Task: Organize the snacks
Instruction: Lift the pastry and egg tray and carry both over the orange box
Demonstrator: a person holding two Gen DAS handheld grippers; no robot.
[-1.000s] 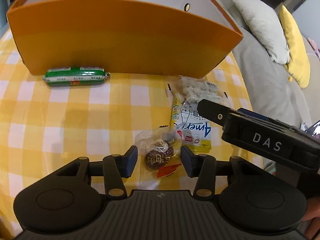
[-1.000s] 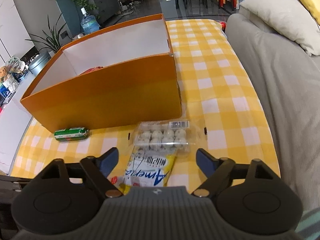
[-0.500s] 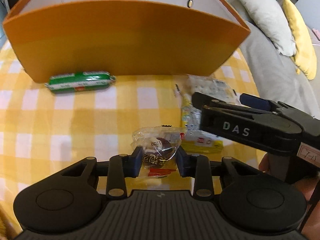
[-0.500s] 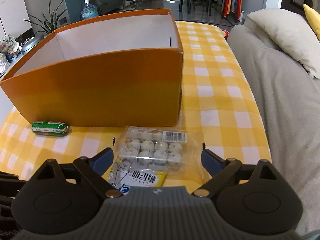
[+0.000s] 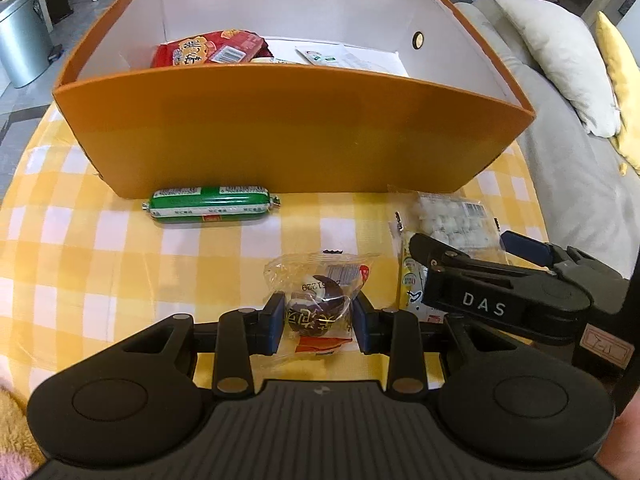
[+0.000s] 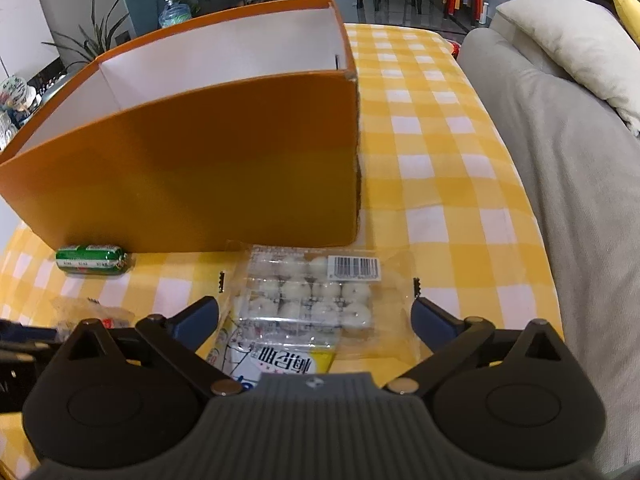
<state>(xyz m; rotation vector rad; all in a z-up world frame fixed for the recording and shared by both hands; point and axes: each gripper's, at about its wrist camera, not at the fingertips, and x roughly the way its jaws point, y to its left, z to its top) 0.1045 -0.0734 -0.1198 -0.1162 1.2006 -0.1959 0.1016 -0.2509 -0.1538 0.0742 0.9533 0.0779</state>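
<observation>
Partly done: the orange box (image 5: 280, 128) already holds a red packet (image 5: 208, 49). The left gripper (image 5: 318, 320) clamps a wrapped chocolate (image 5: 316, 312); the right gripper (image 6: 314, 316), spread wide, straddles a tray of white balls (image 6: 316, 292). A green sausage (image 5: 210, 205) waits beside the box.

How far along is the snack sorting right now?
Partly done: a red packet and a flat sachet already lie in the orange box. The left gripper is shut on the wrapped chocolate; the right gripper is open over the tray of white sweets. The green sausage and yellow packet remain on the checked cloth.
</observation>
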